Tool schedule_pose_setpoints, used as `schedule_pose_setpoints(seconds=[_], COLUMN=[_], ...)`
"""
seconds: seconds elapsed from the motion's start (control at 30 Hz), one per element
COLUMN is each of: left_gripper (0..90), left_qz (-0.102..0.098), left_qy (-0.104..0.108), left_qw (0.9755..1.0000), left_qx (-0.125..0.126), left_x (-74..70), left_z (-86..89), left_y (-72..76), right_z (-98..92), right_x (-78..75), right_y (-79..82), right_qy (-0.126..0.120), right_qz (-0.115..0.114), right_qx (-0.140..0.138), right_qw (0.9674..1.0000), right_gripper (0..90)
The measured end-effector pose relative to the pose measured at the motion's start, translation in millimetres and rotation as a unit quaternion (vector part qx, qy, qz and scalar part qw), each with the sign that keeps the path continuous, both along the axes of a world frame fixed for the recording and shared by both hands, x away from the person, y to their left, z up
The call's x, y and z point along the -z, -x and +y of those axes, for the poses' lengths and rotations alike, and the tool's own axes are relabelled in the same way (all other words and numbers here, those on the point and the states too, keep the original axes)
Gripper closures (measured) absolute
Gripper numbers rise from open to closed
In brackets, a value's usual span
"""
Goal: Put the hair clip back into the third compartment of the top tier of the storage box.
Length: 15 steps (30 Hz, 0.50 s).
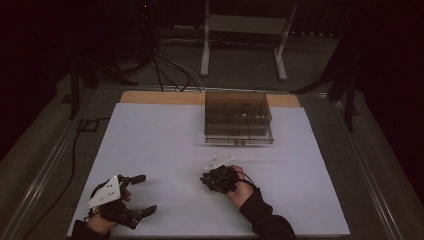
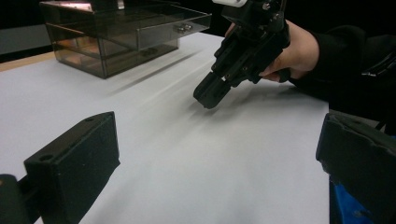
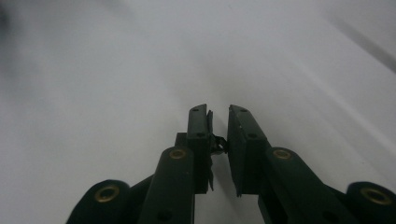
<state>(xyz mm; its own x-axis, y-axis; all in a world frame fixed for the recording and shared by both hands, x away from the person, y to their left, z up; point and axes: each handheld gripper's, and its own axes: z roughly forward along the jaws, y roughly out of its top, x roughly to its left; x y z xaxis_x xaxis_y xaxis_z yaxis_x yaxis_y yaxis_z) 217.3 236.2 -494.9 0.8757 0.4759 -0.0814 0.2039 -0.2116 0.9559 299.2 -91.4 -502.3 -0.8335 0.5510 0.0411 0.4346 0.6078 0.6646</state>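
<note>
2 handheld grippers over a white table (image 1: 165, 150), left gripper (image 1: 141, 195) spread wide near the front-left corner, right gripper (image 3: 218, 122) nearly clenched on a tiny dark object (image 3: 218, 144), smoky clear drawer box (image 1: 238, 117) far-centre.

a dark lab: cables (image 1: 167, 70) on the floor, metal stand (image 1: 245, 35)

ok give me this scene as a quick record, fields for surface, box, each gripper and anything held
surface: white table top
box: smoky clear drawer box at the far side, right of centre, drawers shut
left gripper: near left corner, jaws wide apart, nothing between them
right gripper: near the middle, tilted down toward the table top, jaws nearly together
held: a small dark thing sits between the right jaws; too small to identify
</note>
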Motion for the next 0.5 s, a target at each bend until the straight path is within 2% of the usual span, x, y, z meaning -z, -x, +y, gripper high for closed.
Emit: schedule_pose_setpoints(seconds=[0.5], left_gripper=[0.4], left_qz=[-0.003], left_qy=[-0.001], left_qw=[1.0000], left_qx=[-0.001], left_x=[-1.1], left_z=[0.2], left_y=[1.2], right_z=[-7.4], right_x=[-7.1], right_y=[-0.9], right_qy=[-0.001], right_qz=[0.004], right_qx=[0.004], right_qw=[1.0000], right_gripper=[79.6])
